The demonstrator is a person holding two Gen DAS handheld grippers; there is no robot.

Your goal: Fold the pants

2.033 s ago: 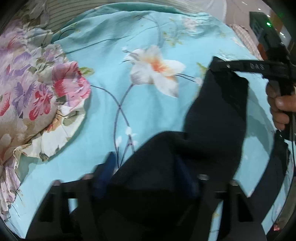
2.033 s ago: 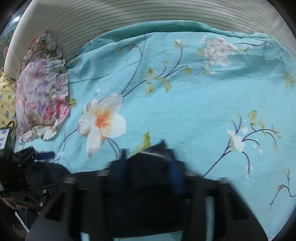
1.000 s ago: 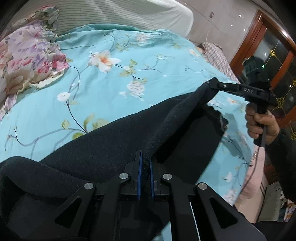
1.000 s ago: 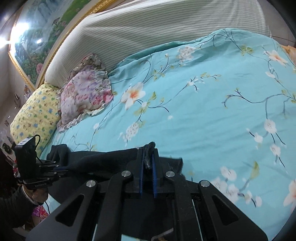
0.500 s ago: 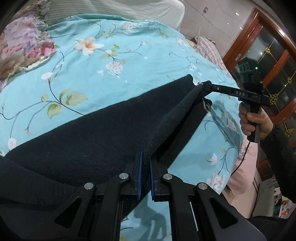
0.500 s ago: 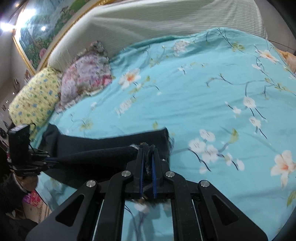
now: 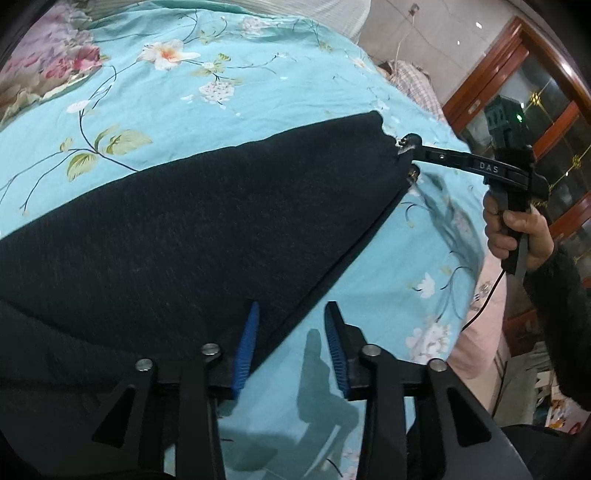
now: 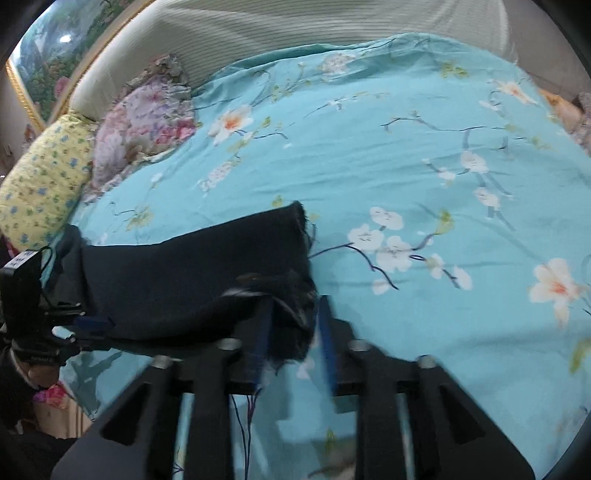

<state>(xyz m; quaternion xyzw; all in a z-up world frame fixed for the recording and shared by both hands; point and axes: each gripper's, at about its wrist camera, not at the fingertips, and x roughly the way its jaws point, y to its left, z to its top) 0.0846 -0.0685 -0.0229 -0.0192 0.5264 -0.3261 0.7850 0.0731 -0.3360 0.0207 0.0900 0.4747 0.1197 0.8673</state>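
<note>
1. Lying flat across the turquoise floral bedspread (image 7: 258,92), the dark pants (image 7: 207,221) are stretching as one long band from the left gripper (image 7: 291,347) to the right gripper (image 8: 293,332).
2. The left gripper's jaws have just been opening; the blue pads (image 7: 246,347) are standing apart, and the pants' near edge is running between them without being pressed.
3. The right gripper's jaws have likewise just been opening; the frayed hem corner is sitting loose between its pads (image 8: 327,332), with threads trailing down over the frame.
4. In the left wrist view, the right gripper (image 7: 412,157) is showing at the far end of the pants, its tips spread at the hem, with the person's hand (image 7: 517,236) wrapping the handle.
5. The pants' long near edge is running close to the side of the bed, leaving only a narrow strip of bedspread there.
6. Beyond the far edge, wide open bedspread is reaching to the floral pillow (image 8: 147,122) and yellow pillow (image 8: 44,177) by the striped headboard (image 8: 295,29).
</note>
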